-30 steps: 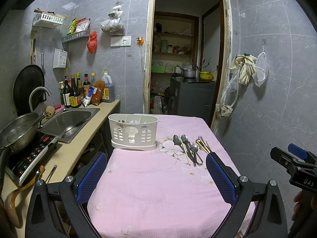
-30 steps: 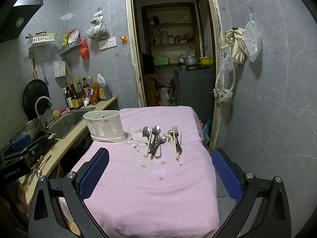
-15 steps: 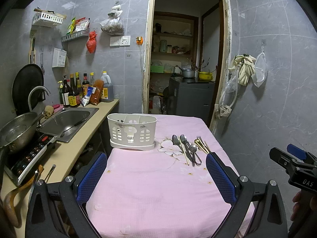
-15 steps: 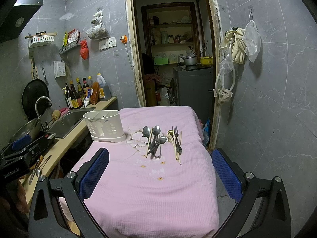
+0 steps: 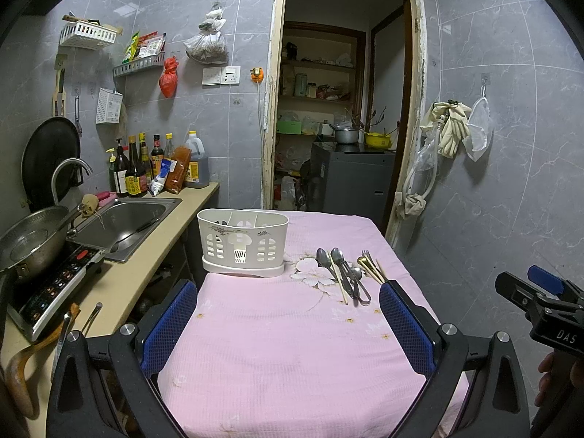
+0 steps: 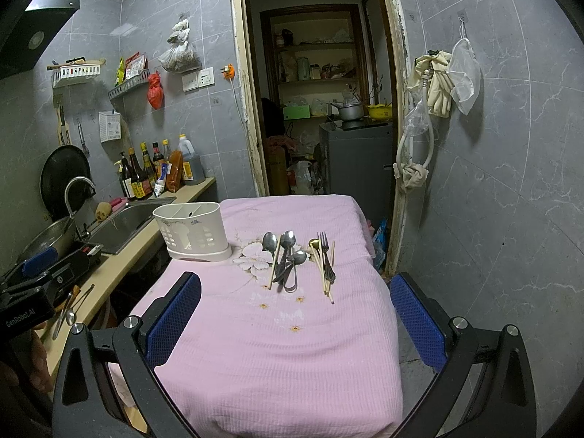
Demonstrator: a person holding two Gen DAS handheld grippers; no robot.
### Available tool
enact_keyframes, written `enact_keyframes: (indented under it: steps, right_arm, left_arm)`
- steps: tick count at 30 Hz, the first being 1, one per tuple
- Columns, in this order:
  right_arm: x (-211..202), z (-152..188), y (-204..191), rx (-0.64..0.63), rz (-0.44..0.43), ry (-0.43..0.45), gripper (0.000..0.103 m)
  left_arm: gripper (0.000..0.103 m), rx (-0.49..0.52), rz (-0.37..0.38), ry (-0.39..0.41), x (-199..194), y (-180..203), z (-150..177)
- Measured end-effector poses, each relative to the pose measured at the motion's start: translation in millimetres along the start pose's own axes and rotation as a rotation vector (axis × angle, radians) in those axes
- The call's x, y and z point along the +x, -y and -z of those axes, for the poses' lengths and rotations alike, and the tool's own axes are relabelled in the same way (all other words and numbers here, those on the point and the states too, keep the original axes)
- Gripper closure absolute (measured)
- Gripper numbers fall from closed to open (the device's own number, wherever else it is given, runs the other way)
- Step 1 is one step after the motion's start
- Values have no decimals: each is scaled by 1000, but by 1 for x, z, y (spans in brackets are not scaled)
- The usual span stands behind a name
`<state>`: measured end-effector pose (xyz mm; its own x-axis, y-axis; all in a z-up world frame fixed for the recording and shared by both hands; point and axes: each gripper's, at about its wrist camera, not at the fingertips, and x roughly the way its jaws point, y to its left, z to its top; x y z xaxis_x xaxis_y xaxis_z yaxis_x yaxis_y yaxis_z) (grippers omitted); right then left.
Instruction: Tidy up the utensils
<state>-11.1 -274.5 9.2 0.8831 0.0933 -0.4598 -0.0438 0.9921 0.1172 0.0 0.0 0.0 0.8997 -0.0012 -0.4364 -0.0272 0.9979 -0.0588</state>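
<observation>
Both claws spread wide, nothing between them: left gripper (image 5: 288, 314) and right gripper (image 6: 295, 314) hang above the near end of the pink tablecloth (image 6: 277, 357), well short of any utensil. White slotted caddy (image 5: 243, 242) upright at far left of table, just beside the counter; dividers visible inside, compartments look bare, though the far ones are partly hidden. Utensils in a loose heap to the caddy's right: three steel spoons (image 6: 286, 252) overlapping one another, one pale chopstick (image 6: 273, 262) lying across them; a little apart to the right, a dark fork (image 6: 326, 255), a gold-bowled spoon (image 6: 314, 244) and more chopsticks (image 6: 326, 277). Sink (image 5: 124, 219) and pan on the left counter play no part. Judged step: the very start, approach only, nothing sorted yet. Next move likely the right gripper going forward and down onto one handle end; pieces lie flat and crossed, so it needs a low pinch that singles one out without dragging neighbours.
</observation>
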Motion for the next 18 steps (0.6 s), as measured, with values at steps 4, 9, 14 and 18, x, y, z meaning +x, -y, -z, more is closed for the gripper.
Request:
enact_keyframes:
  steps: [4,9,14,18]
  right_arm:
    - [0,0,1,0,0,0,1]
    - [-1,0,2,0,0,-1,1]
    - [-1,0,1,-1,0,0,1]
    - [-1,0,1,-1,0,-1,1]
  left_arm:
    - [2,0,0,1,0,0,0]
    - [2,-1,1,0,0,0,0]
    - [2,-2,1,0,0,0,0]
    - [2,-2,1,1,0,0,0]
